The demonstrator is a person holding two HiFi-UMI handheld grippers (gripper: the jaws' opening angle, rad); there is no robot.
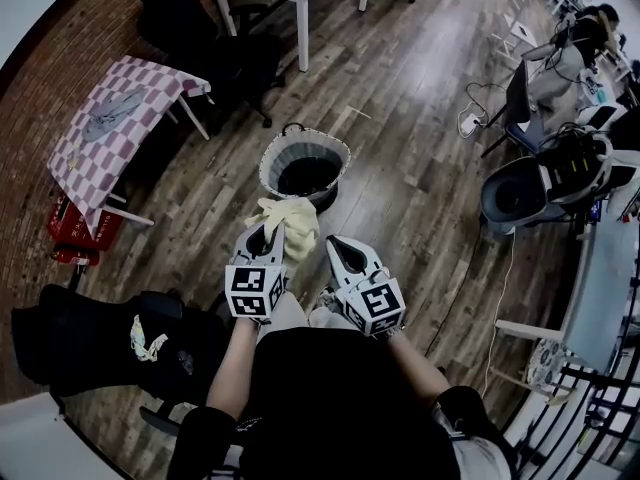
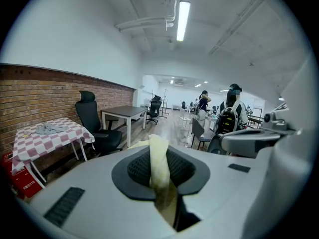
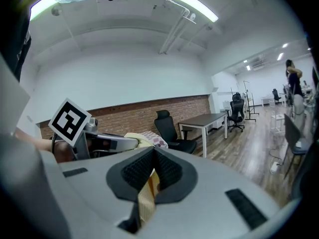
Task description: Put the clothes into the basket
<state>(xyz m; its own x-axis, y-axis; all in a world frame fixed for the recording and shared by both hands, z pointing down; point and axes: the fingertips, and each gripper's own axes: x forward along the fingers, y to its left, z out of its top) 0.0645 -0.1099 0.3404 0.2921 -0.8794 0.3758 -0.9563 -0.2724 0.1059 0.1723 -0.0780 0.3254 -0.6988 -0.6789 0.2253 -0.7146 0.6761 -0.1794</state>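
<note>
Pale-yellow crumpled cloth [image 1: 292, 226] is pinched by your left tool [image 1: 270, 234] and right tool [image 1: 341, 250], not yet in the round grey basket [image 1: 270, 158].

You are standing in an open-plan office: a plank floor [image 1: 400, 118] is running ahead of your left tongs [image 1: 270, 233], a dark desk [image 2: 123, 112] and black swivel chairs [image 2: 90, 117] are lining the brick wall [image 2: 45, 88] off to their left, strip lights [image 2: 183, 14] are glowing overhead, and beyond your right tongs [image 1: 335, 246] people [image 2: 204, 99] are standing among more chairs and desks.
</note>
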